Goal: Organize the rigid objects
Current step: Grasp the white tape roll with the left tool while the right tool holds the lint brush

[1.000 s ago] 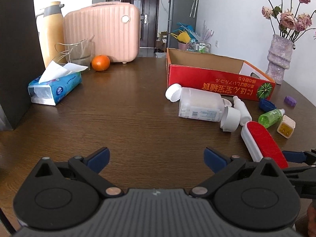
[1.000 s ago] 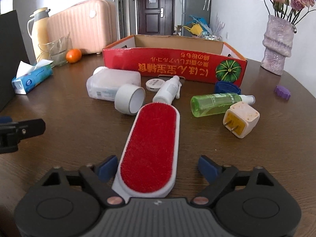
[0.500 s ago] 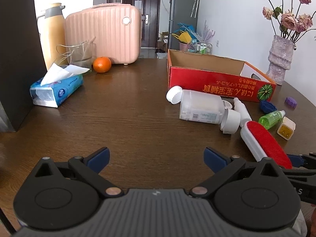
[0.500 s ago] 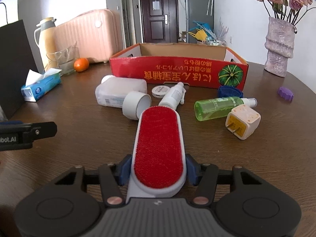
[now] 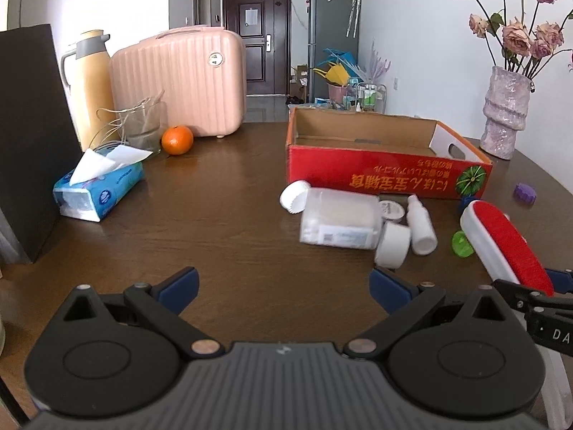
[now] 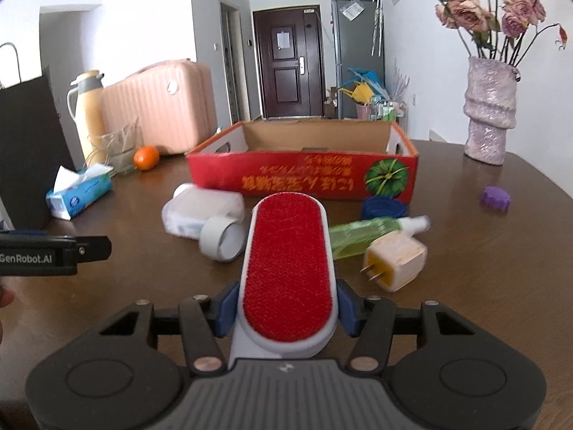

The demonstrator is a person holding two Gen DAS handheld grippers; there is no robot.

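Note:
My right gripper (image 6: 286, 310) is shut on a red lint brush (image 6: 288, 268) with a white rim, held clear of the table and pointing toward the open red cardboard box (image 6: 304, 177). From the left wrist view the same lint brush (image 5: 503, 242) shows at the right edge, lifted, with the right gripper (image 5: 530, 286) on its near end. My left gripper (image 5: 283, 285) is open above bare table with nothing between its fingers. Near the red box (image 5: 386, 179) lie a clear plastic jar (image 5: 340, 224), a white tape roll (image 5: 392, 243) and a small white bottle (image 5: 420, 229).
A green spray bottle (image 6: 365, 234), a plug adapter (image 6: 394, 261), a blue cap (image 6: 383, 208) and a purple piece (image 6: 496, 197) lie right of the brush. A tissue pack (image 5: 98, 186), an orange (image 5: 177, 139), a pink suitcase (image 5: 179, 79), a thermos (image 5: 91, 82) and a vase (image 5: 505, 111) stand around the table's edges.
The right gripper closed on the lint brush and lifted it off the table. The left gripper rose a little, still open.

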